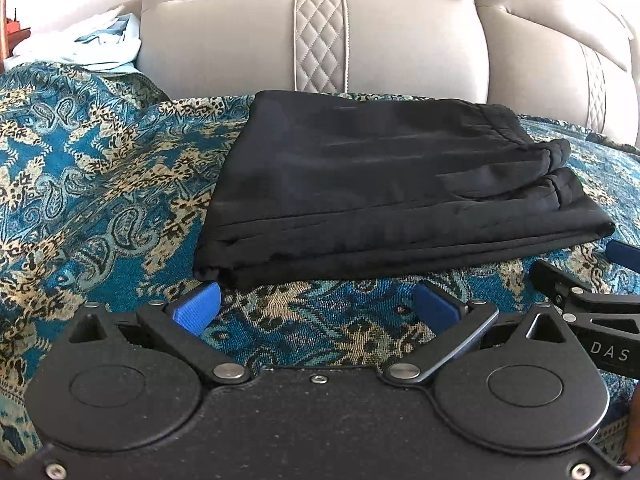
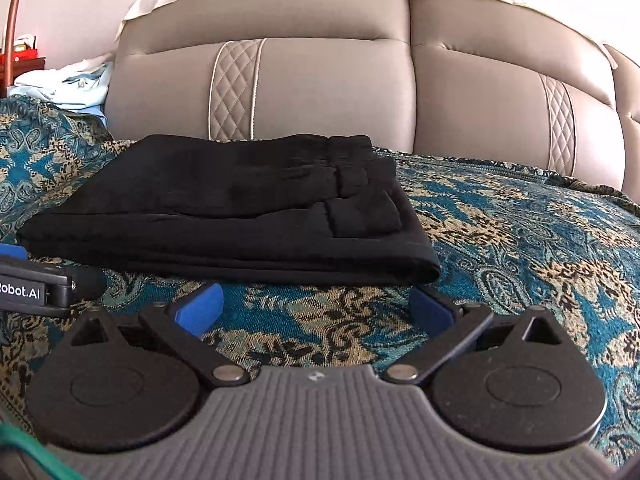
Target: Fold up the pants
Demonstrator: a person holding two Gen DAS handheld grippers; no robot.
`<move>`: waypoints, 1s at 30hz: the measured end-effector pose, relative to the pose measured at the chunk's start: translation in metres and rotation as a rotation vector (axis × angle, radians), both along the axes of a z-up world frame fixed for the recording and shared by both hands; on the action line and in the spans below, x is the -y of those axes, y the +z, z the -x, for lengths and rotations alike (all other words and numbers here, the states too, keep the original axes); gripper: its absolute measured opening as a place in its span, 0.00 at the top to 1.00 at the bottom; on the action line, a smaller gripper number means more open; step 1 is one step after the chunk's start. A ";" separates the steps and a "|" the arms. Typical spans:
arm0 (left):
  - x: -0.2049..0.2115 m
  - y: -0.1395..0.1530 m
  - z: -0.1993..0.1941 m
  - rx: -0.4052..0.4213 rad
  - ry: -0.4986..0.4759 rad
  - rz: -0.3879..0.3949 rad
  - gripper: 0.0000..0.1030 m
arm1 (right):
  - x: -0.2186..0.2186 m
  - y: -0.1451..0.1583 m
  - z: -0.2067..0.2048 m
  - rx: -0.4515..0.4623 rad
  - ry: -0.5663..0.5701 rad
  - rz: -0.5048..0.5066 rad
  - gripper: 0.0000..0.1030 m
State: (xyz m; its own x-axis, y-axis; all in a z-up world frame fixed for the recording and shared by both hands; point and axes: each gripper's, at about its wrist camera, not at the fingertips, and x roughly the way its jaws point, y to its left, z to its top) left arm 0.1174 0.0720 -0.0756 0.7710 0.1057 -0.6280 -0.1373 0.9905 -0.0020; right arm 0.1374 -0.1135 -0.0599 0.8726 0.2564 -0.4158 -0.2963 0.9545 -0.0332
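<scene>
Black pants [image 1: 380,184] lie folded in a flat stack on the patterned teal bedspread [image 1: 100,184], waistband layers at the right end. They also show in the right wrist view [image 2: 224,208]. My left gripper [image 1: 316,304] is open and empty, just in front of the stack's near edge, its left blue fingertip [image 1: 196,306] close to the near left corner. My right gripper [image 2: 316,306] is open and empty, just in front of the stack's near right part. The right gripper's body shows at the right of the left wrist view [image 1: 592,300], and the left gripper's body at the left of the right wrist view [image 2: 32,292].
A beige padded headboard [image 2: 340,92] rises behind the pants. Pale blue and white cloth [image 1: 104,44] is heaped at the back left, near a wooden stand [image 2: 16,24]. The bedspread stretches out to the right of the pants [image 2: 520,240].
</scene>
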 end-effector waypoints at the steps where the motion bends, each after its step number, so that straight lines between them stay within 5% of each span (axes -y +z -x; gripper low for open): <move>1: 0.000 0.000 0.000 0.003 -0.002 -0.001 0.00 | -0.001 -0.001 0.001 0.004 -0.001 0.002 0.00; 30: -0.002 -0.001 -0.002 -0.005 -0.001 0.004 0.00 | -0.001 -0.002 0.003 0.017 -0.007 0.001 0.00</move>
State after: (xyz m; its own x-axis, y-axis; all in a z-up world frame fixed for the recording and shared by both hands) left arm 0.1193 0.0741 -0.0769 0.7682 0.1024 -0.6320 -0.1363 0.9906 -0.0052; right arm 0.1343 -0.1126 -0.0617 0.8812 0.2498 -0.4013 -0.2890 0.9565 -0.0393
